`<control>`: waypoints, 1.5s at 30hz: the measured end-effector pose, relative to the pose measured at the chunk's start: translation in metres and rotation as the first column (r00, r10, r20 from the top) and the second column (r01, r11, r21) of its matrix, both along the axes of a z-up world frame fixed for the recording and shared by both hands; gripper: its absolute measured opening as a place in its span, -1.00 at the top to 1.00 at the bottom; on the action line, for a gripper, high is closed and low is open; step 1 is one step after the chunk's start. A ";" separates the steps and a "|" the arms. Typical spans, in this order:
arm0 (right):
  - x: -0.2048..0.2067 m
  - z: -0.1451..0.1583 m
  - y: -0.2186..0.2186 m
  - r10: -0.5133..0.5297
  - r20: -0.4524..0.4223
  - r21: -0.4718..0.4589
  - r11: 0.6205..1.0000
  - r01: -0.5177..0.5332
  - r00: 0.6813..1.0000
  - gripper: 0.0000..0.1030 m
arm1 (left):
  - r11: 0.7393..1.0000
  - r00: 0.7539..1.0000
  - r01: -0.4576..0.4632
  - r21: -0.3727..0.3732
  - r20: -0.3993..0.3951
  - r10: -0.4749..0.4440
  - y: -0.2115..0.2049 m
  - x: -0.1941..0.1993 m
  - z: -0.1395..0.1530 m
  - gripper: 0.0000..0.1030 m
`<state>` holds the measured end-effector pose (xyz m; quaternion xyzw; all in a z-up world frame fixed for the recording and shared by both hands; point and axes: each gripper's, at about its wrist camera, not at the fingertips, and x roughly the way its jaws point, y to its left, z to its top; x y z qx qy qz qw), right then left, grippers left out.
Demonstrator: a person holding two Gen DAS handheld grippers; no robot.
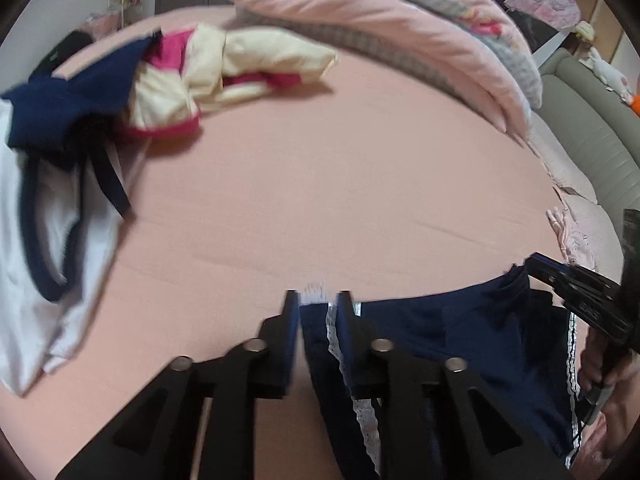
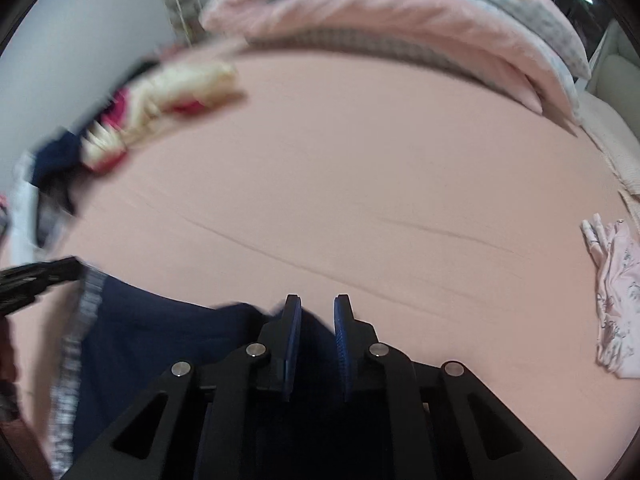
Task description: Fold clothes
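Navy lace-trimmed garment (image 1: 460,332) over pink bed (image 1: 320,200) — left gripper (image 1: 318,300) and right gripper (image 2: 317,304) fingers each pinching an edge.

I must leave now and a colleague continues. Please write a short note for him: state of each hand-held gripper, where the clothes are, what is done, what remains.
Left hand-held gripper: jaws around the lace-trimmed edge of the navy garment; firm grip unclear.
Right hand-held gripper: at the garment's other edge, jaws apart, grip unclear.
The garment hangs stretched between both over the pink bed.
Unfolded pile lies far left; a pink floral piece lies at right.
Done: no finished fold is visible.
Left: lay the navy garment flat, fold it, then the pile.
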<state>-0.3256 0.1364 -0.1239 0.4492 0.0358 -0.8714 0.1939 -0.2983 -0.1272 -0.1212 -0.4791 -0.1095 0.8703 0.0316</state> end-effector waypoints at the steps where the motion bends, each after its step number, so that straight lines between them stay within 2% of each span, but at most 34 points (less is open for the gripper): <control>1: 0.008 0.006 -0.005 0.045 -0.017 -0.007 0.999 -0.045 0.999 0.69 | 1.000 1.000 0.010 -0.001 0.003 -0.010 0.000 0.002 0.002 0.45; 4: 0.024 0.003 -0.030 0.186 0.036 0.062 0.980 -0.188 0.982 0.69 | 0.996 0.995 0.092 0.006 0.022 -0.092 0.010 0.005 0.001 0.46; 6: 0.025 -0.007 -0.042 0.254 0.087 0.109 0.959 -0.262 0.963 0.69 | 0.988 0.986 0.153 -0.027 0.069 -0.151 0.023 0.006 -0.010 0.53; 7: 0.023 -0.015 -0.045 0.269 0.109 0.134 0.950 -0.283 0.957 0.69 | 0.986 0.983 0.165 -0.036 0.092 -0.161 0.028 0.003 -0.018 0.70; 9: 0.015 -0.032 -0.049 0.257 0.139 0.180 0.943 -0.280 0.956 0.70 | 0.982 0.978 0.181 -0.055 0.119 -0.174 0.036 -0.002 -0.030 0.73; 10: 0.009 -0.034 -0.046 0.243 0.121 0.162 0.952 -0.261 0.962 0.79 | 0.982 0.980 0.177 -0.066 0.100 -0.170 0.038 -0.005 -0.030 0.73; 14: -0.010 -0.029 -0.030 0.140 0.052 0.090 0.985 -0.144 0.989 0.79 | 0.986 0.991 0.137 -0.100 0.018 -0.136 0.038 -0.016 -0.027 0.72; 16: -0.021 -0.029 -0.022 0.063 0.021 0.095 0.993 -0.064 0.998 0.79 | 0.987 0.993 0.117 -0.109 0.001 -0.117 0.037 -0.019 -0.028 0.72; 18: -0.030 -0.027 -0.013 0.000 0.031 0.071 0.998 -0.003 1.000 0.79 | 0.991 0.996 0.085 -0.103 -0.011 -0.086 0.034 -0.017 -0.026 0.72; 21: -0.021 0.003 0.003 -0.030 0.014 -0.034 0.999 0.031 0.999 0.70 | 0.990 0.996 0.085 -0.115 -0.024 -0.088 0.036 -0.010 -0.013 0.72; 24: 0.010 0.035 0.031 -0.032 -0.005 -0.060 0.998 0.031 0.999 0.66 | 0.986 0.987 0.139 -0.089 -0.065 -0.145 0.048 0.002 0.003 0.72; 25: 0.020 0.041 0.043 -0.039 -0.003 -0.055 0.998 0.038 0.999 0.50 | 0.984 0.983 0.166 -0.067 -0.072 -0.171 0.054 0.005 0.007 0.72; 26: 0.030 0.044 0.058 -0.052 0.004 -0.042 0.998 0.052 0.999 0.24 | 0.980 0.977 0.195 -0.044 -0.074 -0.198 0.059 0.007 0.009 0.72; 28: 0.045 0.041 0.089 -0.113 0.015 0.009 0.994 0.113 0.993 0.06 | 0.964 0.962 0.265 -0.014 -0.070 -0.265 0.079 0.010 0.012 0.72; 30: 0.054 0.033 0.116 -0.182 0.019 0.063 0.981 0.181 0.983 0.06 | 0.940 0.938 0.341 0.006 -0.066 -0.340 0.106 0.014 0.017 0.72; 32: 0.056 0.017 0.150 -0.251 0.068 0.082 0.966 0.245 0.966 0.06 | 0.911 0.909 0.413 0.017 -0.066 -0.411 0.139 0.012 0.022 0.72; 36: 0.050 -0.003 0.200 -0.307 0.240 -0.001 0.948 0.317 0.921 0.06 | 0.871 0.870 0.491 0.007 -0.048 -0.490 0.208 -0.006 0.018 0.71; 38: 0.048 -0.007 0.205 -0.281 0.264 -0.013 0.955 0.295 0.923 0.06 | 0.875 0.877 0.478 -0.077 -0.016 -0.480 0.232 -0.023 0.009 0.72; 42: 0.043 -0.014 0.207 -0.221 0.291 -0.023 0.971 0.238 0.931 0.05 | 0.893 0.912 0.408 -0.191 0.045 -0.408 0.248 -0.050 -0.010 0.71; 45: 0.037 -0.017 0.197 -0.211 0.240 0.014 0.977 0.214 0.948 -0.01 | 0.903 0.934 0.355 -0.241 0.055 -0.352 0.238 -0.061 -0.015 0.71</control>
